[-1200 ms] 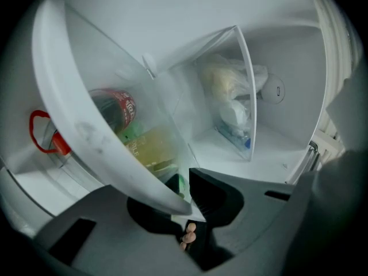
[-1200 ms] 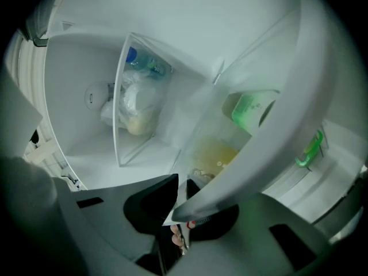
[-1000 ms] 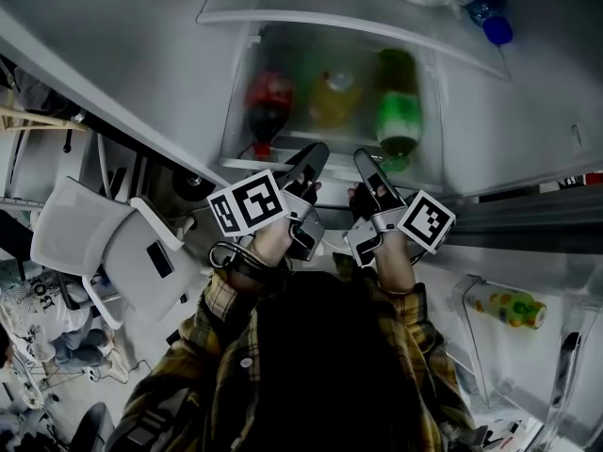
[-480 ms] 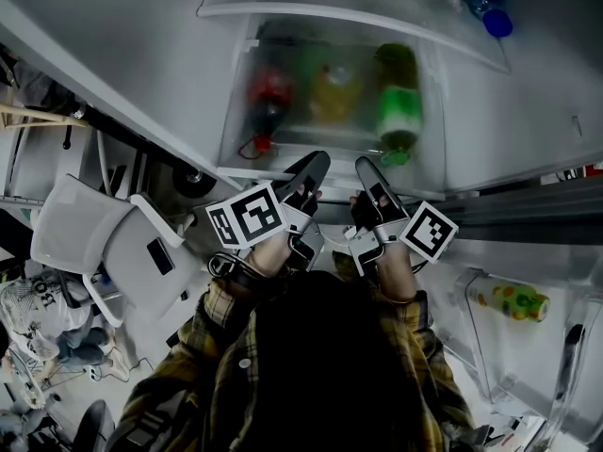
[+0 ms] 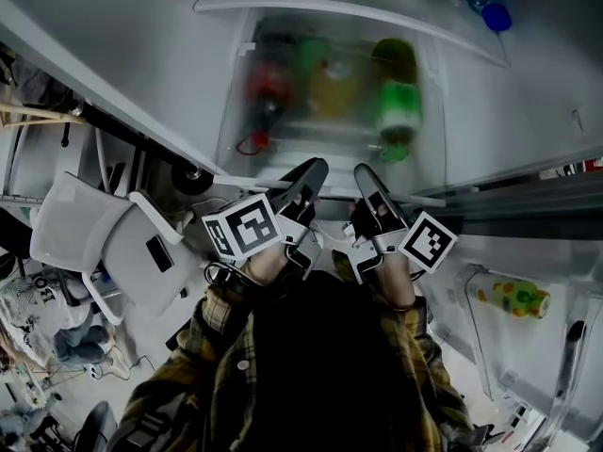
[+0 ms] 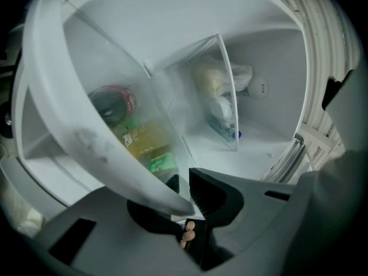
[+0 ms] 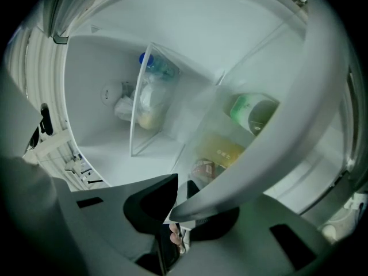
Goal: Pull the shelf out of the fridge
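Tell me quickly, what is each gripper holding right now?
Left tongs: closed on the clear fridge shelf's white plastic front rim.
Right tongs: closed on the same rim.

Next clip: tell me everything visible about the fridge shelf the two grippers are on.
The shelf is a flat, frosted see-through panel with a white plastic-looking front rim, lying level in the open fridge. The left hand-held gripper and right hand-held gripper are both shut on that rim, side by side. Bottles, one green, show blurred through the panel.
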### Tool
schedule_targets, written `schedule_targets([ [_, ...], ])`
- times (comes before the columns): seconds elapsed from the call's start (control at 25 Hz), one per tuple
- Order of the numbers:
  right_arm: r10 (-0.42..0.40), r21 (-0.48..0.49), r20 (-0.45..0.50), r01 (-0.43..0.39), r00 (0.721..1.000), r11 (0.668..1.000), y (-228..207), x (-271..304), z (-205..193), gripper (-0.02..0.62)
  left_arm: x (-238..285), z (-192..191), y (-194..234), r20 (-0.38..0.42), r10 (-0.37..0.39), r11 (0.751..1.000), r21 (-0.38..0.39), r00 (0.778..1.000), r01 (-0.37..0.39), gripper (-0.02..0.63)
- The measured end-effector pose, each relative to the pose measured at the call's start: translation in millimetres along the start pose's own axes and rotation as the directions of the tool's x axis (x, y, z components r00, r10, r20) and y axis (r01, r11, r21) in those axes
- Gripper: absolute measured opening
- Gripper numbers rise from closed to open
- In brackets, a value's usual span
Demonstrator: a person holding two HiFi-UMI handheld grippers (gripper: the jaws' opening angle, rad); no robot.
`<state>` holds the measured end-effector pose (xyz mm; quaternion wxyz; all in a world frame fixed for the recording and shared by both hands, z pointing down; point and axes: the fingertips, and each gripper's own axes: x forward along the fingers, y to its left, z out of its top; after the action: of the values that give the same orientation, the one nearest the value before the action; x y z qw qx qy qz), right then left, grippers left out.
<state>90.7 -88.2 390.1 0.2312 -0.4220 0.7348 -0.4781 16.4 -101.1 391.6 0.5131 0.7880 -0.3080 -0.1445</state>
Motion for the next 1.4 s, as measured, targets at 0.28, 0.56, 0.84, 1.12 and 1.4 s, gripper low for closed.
schedule_targets([
  [0.28, 0.006, -0.009, 0.0, -0.006, 1.0, 1.0, 1.6, -6.2, -3.9, 0.067, -5.3, -4.9, -2.3, 0.0, -0.003, 1.0, 0.003, 1.0, 0.003, 0.066],
  [0.56, 0.009, -0.006, -0.001, -0.009, 1.0, 1.0, 3.7, -11.5, -6.1, 0.067, -9.2, -8.8, -5.8, 0.0, -0.006, 1.0, 0.006, 1.0, 0.006, 0.066],
  [0.84, 0.014, -0.002, -0.001, -0.014, 1.0, 1.0, 3.9, -18.7, -8.6, 0.067, -12.5, -15.4, -8.5, -0.001, -0.007, 1.0, 0.01, 1.0, 0.007, 0.066],
  [1.12, 0.013, -0.01, -0.004, -0.013, 1.0, 1.0, 7.3, -22.6, -12.7, 0.067, -18.1, -18.1, -11.1, -0.004, -0.012, 1.0, 0.005, 1.0, 0.012, 0.066],
  [1.4, 0.012, -0.009, -0.001, -0.012, 1.0, 1.0, 8.7, -23.7, -13.9, 0.067, -21.2, -20.3, -6.3, -0.011, -0.005, 1.0, 0.015, 1.0, 0.005, 0.067],
])
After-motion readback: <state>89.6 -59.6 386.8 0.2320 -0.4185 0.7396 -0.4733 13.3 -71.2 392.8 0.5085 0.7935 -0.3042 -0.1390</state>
